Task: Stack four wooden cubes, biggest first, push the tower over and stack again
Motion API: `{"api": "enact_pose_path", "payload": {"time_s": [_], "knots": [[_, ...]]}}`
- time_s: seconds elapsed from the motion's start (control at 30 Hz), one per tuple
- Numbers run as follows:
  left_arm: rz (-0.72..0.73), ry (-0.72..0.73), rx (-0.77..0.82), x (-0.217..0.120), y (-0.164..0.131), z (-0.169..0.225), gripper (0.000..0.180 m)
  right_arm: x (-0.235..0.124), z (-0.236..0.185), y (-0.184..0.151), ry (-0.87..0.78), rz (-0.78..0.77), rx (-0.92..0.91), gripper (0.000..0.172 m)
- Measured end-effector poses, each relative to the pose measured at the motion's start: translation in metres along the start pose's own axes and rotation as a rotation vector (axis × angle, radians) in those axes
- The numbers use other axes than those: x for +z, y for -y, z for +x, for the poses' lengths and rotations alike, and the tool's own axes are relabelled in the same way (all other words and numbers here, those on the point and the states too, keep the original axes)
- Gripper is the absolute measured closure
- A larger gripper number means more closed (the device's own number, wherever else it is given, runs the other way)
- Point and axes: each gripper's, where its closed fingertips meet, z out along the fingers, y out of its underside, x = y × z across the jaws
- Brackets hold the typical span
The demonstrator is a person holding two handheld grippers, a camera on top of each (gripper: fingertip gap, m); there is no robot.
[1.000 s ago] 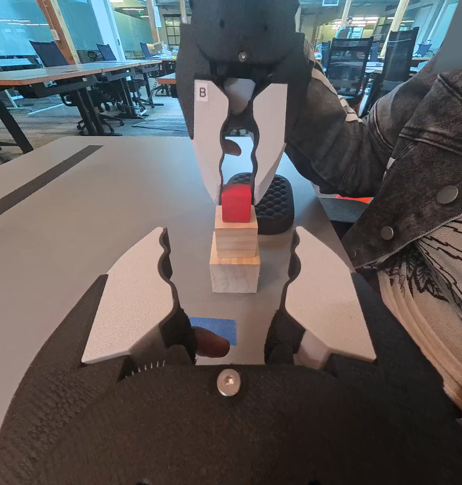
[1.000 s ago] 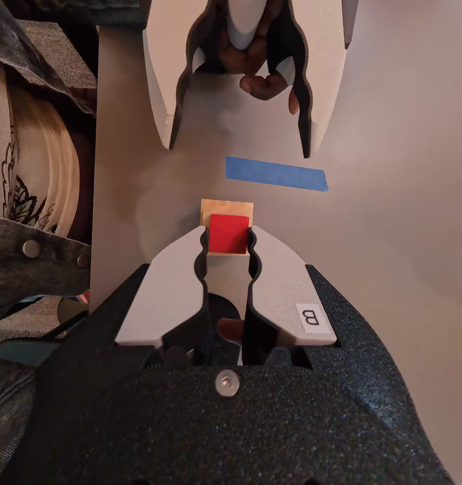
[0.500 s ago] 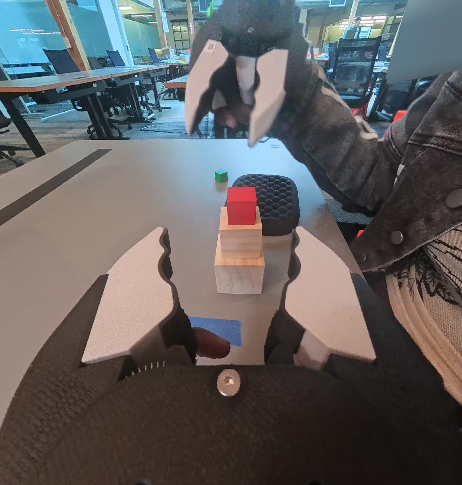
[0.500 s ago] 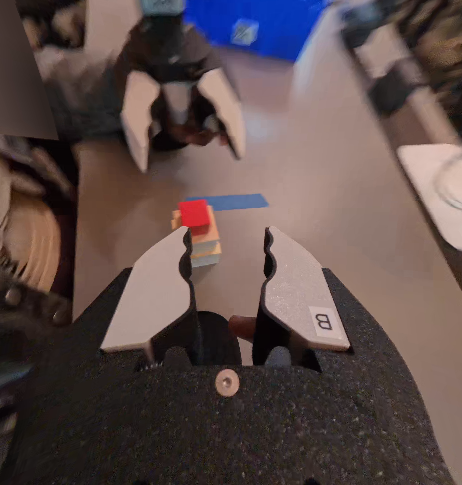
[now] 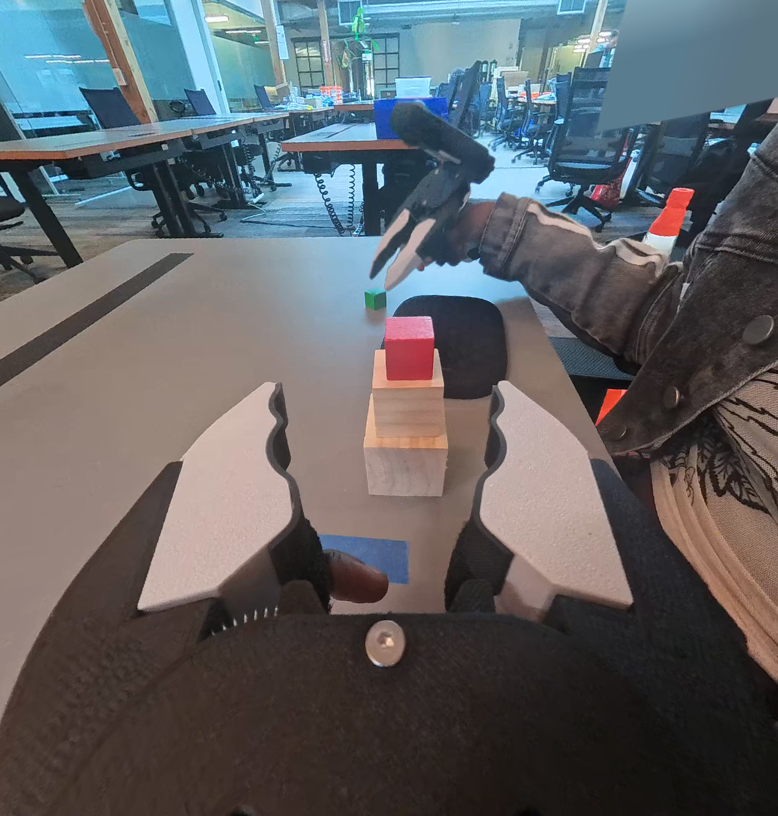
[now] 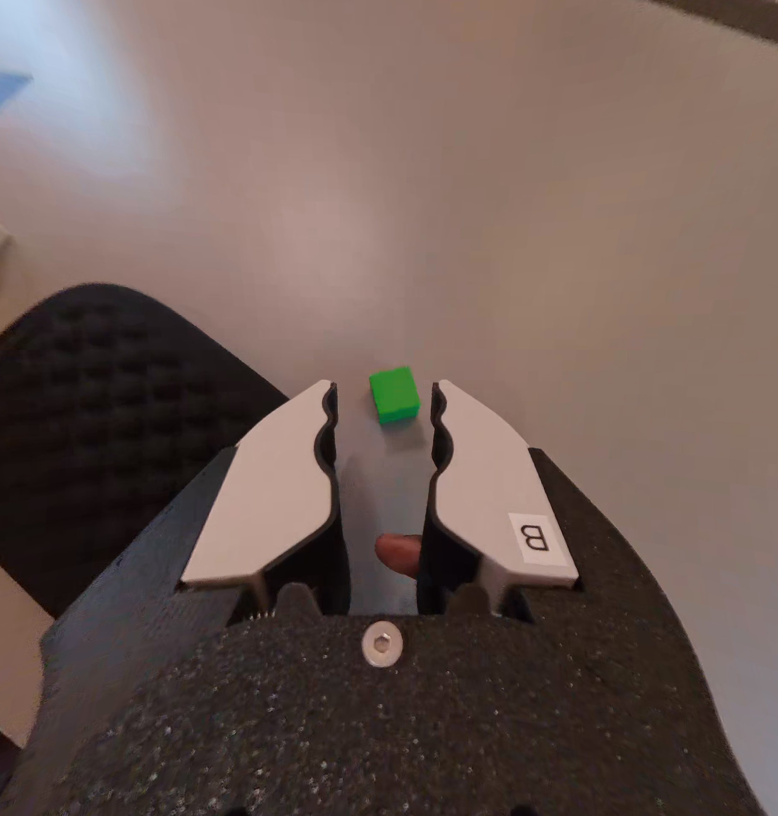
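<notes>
Left wrist view
Left tongs (image 5: 387, 415): released and spread wide at lower centre, nothing between the pads; bare counter shows on both sides of the gap.
Tower: three cubes stacked just ahead of the tongs, centre of frame. The large wooden cube (image 5: 406, 463) sits on the counter, the medium wooden cube (image 5: 408, 408) on it, the red cube (image 5: 409, 351) on top. Each cube is set in from the edges of the one below.
Green cube (image 5: 375, 299): alone on the counter, upper centre, well apart from the tower.
Right tongs (image 5: 385, 276): angled down from the upper right, tips just above the green cube, not touching it.
Black pad (image 5: 471, 344): lies behind the tower, right of centre, near the counter's right edge.
Counter (image 5: 157, 375): wide and bare across the left half; its far edge runs across the upper third, its right edge falls close beside the tower.
Blue tape (image 5: 369, 556): flat strip at lower centre, between the tongs' bases.

Right wrist view
Right tongs (image 6: 383, 397): released, partly spread at centre.
Green cube (image 6: 394, 395): on the counter between the tips, a gap on each side, neither pad pressing it.
Black pad (image 6: 91, 419): fills the left middle, its rim close beside the left finger.
Counter (image 6: 555, 221): bare across the upper and right parts.
</notes>
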Motion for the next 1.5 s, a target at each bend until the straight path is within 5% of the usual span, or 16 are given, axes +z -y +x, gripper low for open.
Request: {"api": "enact_pose_path", "payload": {"time_s": [0.27,0.37,0.53,0.63,0.77,0.93,1.3,1.5], "knots": [[0.002,0.005,-0.001,0.0,-0.001,-0.002,0.093,0.013,0.006,-0.011,-0.007,-0.075,-0.063,0.15],[0.001,0.005,0.002,0.0,-0.001,-0.002,0.093,0.008,-0.001,0.009,-0.001,-0.01,-0.057,0.15],[-0.01,0.003,0.001,0.001,-0.004,-0.002,0.093,-0.03,-0.124,0.113,0.405,0.338,-0.26,0.151],[-0.012,0.002,0.01,0.001,-0.003,-0.001,0.093,-0.043,-0.196,0.14,0.584,0.324,-0.496,0.151],[-0.009,-0.001,0.017,0.001,-0.002,0.0,0.093,-0.028,-0.237,0.145,0.654,0.167,-0.683,0.151],[-0.013,-0.005,0.023,0.001,-0.002,0.002,0.093,-0.007,-0.249,0.138,0.683,0.041,-0.763,0.151],[-0.018,-0.013,0.024,0.001,-0.003,0.003,0.093,0.0,-0.25,0.135,0.691,0.019,-0.761,0.15],[-0.019,-0.011,0.02,0.0,-0.004,0.002,0.093,-0.016,-0.24,0.147,0.619,0.127,-0.686,0.124]]}}
